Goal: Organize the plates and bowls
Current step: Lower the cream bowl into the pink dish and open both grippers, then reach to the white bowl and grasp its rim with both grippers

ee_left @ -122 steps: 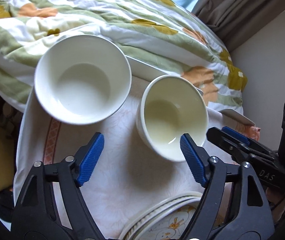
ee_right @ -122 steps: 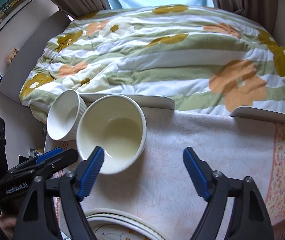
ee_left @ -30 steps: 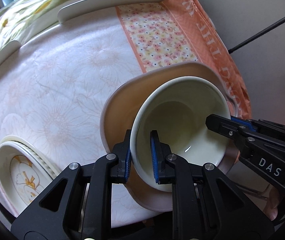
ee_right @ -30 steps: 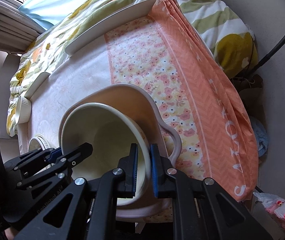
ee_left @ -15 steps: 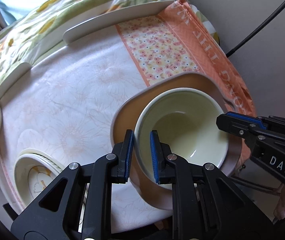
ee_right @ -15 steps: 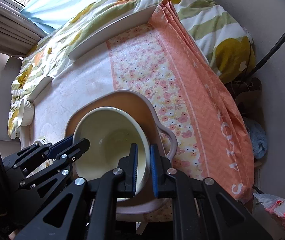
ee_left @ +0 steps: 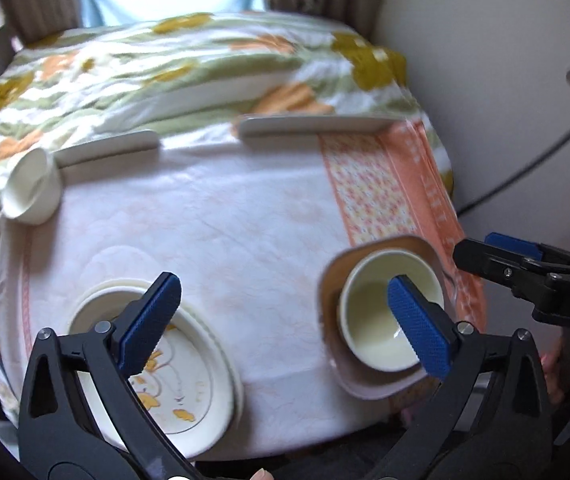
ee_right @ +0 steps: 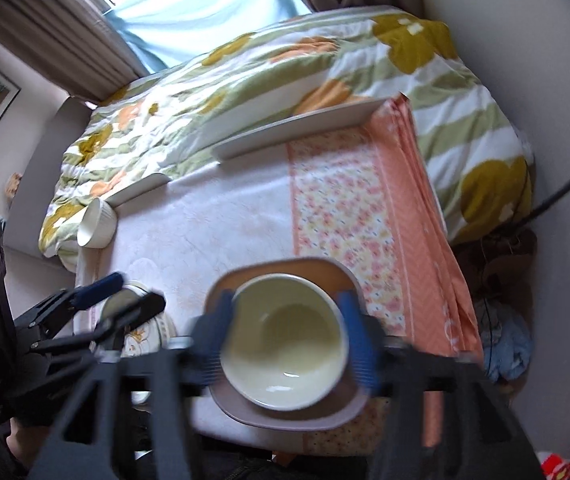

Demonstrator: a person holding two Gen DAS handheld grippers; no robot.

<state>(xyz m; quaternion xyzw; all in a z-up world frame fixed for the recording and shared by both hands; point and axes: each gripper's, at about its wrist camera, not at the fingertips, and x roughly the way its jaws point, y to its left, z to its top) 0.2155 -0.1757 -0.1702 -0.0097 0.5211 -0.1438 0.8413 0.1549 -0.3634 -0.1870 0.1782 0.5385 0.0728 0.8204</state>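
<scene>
Bowl (ee_right: 285,340) set in the tray (ee_right: 285,416), table's near right corner | left gripper (ee_left: 285,320) jaws just sprung wide, empty | right gripper (ee_right: 289,344) jaws just opened, straddling the rim (blurred), no grip | advice: lift straight up, clear the rim before swinging away.

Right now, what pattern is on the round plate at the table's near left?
The cream round plate carries orange-yellow flowers with thin curling stems, clearest in the left wrist view.
</scene>
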